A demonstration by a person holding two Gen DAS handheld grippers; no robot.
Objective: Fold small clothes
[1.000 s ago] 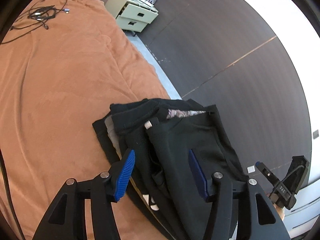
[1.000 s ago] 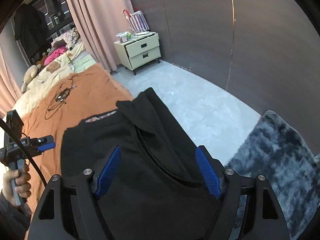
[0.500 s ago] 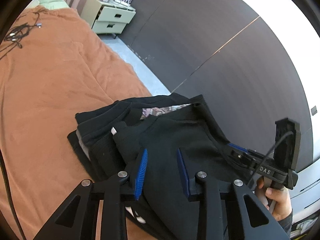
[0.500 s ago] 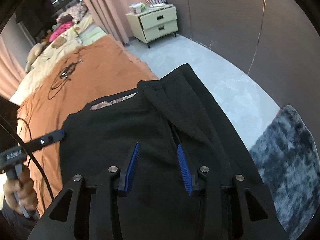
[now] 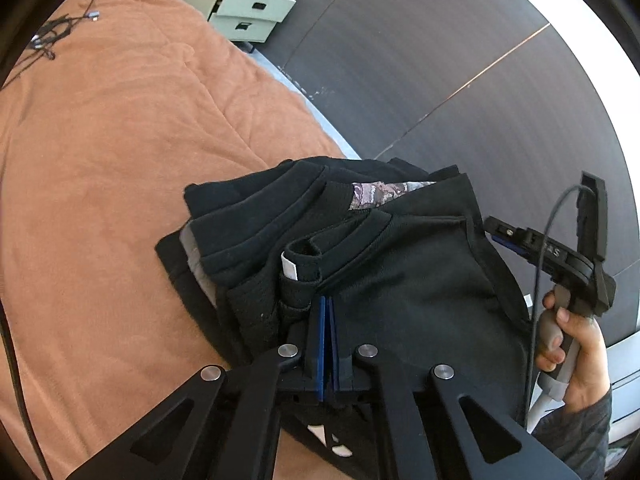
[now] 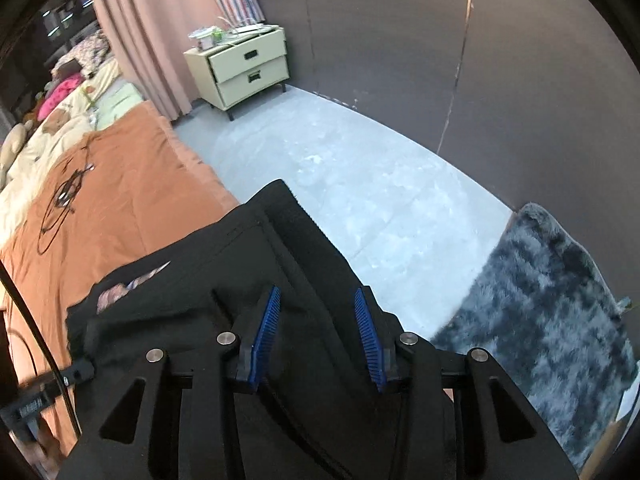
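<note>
**Black garment at the bed's edge, both hands at its near side**

The orange bed cover point(image 5: 120, 184) runs away from me toward a pale nightstand point(image 6: 244, 68), with grey floor point(image 6: 360, 184) and a dark shaggy rug point(image 6: 552, 304) to the right. The black garment point(image 5: 420, 280) lies bunched on the near corner of the bed, its layered hems and a patterned lining strip at the far end, its right side hanging over the bed's edge above the floor.

My left gripper point(image 5: 327, 304) has just closed its fingers flat together, the blue pads meeting right at the near edge of the cloth beside a rolled cuff with a white tag point(image 5: 290, 268); whether any fabric is pinched between them I cannot tell. My right gripper point(image 6: 318, 312) has its fingers partly open, standing above the dark fabric without pressing on it.

The garment's long axis runs straight away from both sets of fingers, so I judge the coming fold goes forward, near edge toward far. The left hand is nearer the bunched cuff side; the right hand point(image 5: 572, 344) covers the overhanging side.
</note>
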